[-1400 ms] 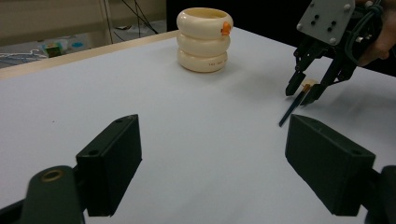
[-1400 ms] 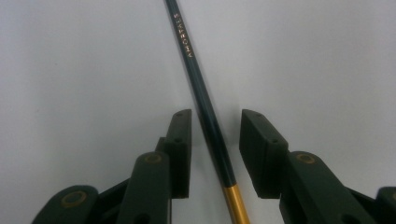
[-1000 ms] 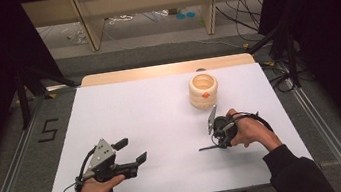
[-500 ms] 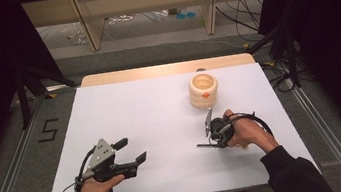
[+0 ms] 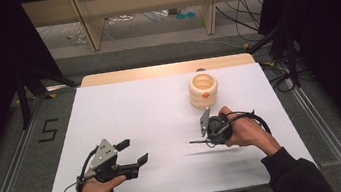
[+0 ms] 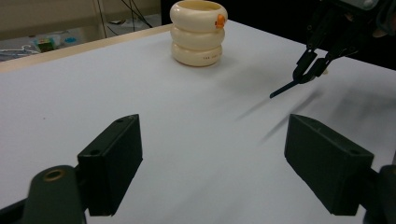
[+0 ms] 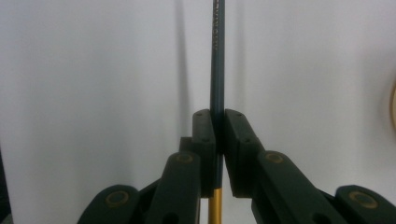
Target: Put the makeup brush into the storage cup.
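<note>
On the white surface (image 5: 151, 114), right side: right hand-held gripper (image 5: 207, 133) clenched on a pencil (image 7: 216, 70), slim, dark blue-green shaft with gold end, held just above the sheet. Step: pencil gripped and lifted. Next, likely: carry to cream ringed holder (image 5: 203, 90), tip upright, lower inside. Left hand-held gripper (image 5: 133, 151) released, idle.

White table (image 5: 151, 114) carries a cream ringed holder (image 5: 203, 90).
</note>
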Tool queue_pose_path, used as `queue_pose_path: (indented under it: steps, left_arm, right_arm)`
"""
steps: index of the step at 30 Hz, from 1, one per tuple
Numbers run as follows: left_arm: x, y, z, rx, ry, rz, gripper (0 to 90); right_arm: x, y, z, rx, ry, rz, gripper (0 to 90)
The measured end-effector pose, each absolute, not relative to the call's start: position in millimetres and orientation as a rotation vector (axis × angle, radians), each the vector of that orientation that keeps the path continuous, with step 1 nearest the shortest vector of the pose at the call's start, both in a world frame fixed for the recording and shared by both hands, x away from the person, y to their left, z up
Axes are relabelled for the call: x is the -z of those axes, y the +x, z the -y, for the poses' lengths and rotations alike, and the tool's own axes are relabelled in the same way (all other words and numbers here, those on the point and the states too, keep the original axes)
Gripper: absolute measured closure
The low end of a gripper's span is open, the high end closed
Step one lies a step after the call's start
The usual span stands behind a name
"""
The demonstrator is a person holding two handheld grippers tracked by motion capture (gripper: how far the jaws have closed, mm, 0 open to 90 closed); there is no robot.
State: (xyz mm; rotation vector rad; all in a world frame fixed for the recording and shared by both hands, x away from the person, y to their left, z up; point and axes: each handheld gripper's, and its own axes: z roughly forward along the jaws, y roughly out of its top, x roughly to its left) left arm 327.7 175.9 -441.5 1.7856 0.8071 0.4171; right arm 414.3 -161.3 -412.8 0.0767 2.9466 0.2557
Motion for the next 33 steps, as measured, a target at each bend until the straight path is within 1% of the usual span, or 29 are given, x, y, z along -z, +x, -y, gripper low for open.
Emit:
queue_pose_path:
  steps: [6, 15, 24, 30, 33]
  left_arm:
    - [443, 327, -171, -0.378, 1.812, -0.791, 20.5]
    - [444, 327, -163, -0.303, 1.848, -0.750, 24.5]
    - [444, 325, -152, -0.252, 1.900, -0.710, 28.2]
    - [443, 324, -142, -0.182, 1.948, -0.664, 32.9]
    - [443, 323, -138, -0.172, 1.978, -0.640, 35.0]
  right_arm:
    - [402, 396, 140, -0.239, -0.055, -2.920, 83.4]
    - [401, 377, 116, -0.239, -0.197, -2.915, 83.4]
    - [397, 366, 100, -0.263, -0.279, -2.888, 83.4]
    - [395, 362, 91, -0.257, -0.316, -2.887, 83.4]
    - [395, 362, 89, -0.251, -0.340, -2.881, 83.4]
